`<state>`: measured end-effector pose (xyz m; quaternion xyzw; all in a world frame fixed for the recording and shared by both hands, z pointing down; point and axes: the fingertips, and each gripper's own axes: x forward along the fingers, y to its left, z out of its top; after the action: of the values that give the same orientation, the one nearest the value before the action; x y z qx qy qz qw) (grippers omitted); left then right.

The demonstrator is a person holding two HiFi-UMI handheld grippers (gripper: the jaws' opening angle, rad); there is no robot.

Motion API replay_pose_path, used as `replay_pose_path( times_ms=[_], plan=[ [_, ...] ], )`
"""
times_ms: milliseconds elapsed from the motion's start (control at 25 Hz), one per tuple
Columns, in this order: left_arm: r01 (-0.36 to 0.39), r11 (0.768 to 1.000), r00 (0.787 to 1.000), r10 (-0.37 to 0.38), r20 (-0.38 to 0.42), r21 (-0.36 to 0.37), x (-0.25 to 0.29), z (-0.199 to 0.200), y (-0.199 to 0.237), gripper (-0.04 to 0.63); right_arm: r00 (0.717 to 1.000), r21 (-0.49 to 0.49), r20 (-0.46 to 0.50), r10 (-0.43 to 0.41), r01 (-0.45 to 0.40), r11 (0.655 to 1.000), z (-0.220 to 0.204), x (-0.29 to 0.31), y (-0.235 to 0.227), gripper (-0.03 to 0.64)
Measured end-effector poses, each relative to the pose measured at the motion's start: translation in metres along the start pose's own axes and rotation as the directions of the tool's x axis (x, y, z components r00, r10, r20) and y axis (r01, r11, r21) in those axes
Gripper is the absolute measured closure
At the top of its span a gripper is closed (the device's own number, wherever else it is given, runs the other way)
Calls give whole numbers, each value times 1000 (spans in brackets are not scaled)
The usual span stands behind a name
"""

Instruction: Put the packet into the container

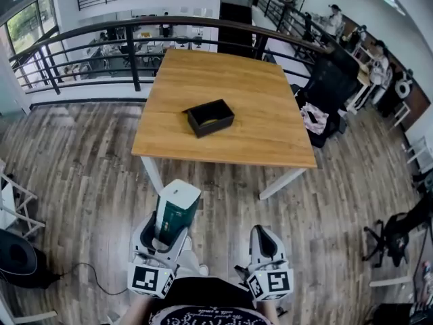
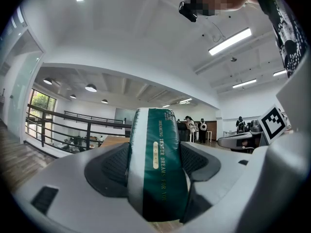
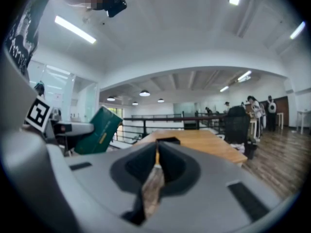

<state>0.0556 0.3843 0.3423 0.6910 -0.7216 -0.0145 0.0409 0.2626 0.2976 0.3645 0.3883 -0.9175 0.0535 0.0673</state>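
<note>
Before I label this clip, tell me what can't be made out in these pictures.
Inside of the container: head view, too small and dark.
Bottom of the packet: left gripper view, hidden by the jaws gripping it.
Far legs of the table: head view, covered by its top.

One packet [image 1: 177, 208], one container [image 1: 210, 117], one table [image 1: 264, 93], perhaps four people [image 1: 333, 17].
</note>
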Motion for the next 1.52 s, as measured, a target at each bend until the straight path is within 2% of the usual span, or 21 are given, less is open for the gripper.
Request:
replay_pose_path(
  times_ms=[400,720,840,1040,1360,1520],
  plan=[
    [24,1000,1000,-24,12,20,67,22,62,247,999,-6,10,-37,37,999,30,80,-1,577],
    [36,999,999,-36,5,19,97,18,105,247,999,5,-20,-36,37,999,25,127,17,577],
    [18,1000,999,-18,-31,-8,102,12,113,247,999,10,-48,-22,22,1000,17,141,21,577],
    [3,999,999,-4,-49,-32,109,5,119,247,998,10,-60,3,-2,1000,16,158,24,577],
    [-6,1000,999,7,-32,3,139,4,129,247,997,18,-82,12,-11,1000,16,186,6,577],
    [-35,999,999,35,-30,-8,162,7,134,247,996,18,-79,36,-35,999,22,210,-8,577]
  ],
)
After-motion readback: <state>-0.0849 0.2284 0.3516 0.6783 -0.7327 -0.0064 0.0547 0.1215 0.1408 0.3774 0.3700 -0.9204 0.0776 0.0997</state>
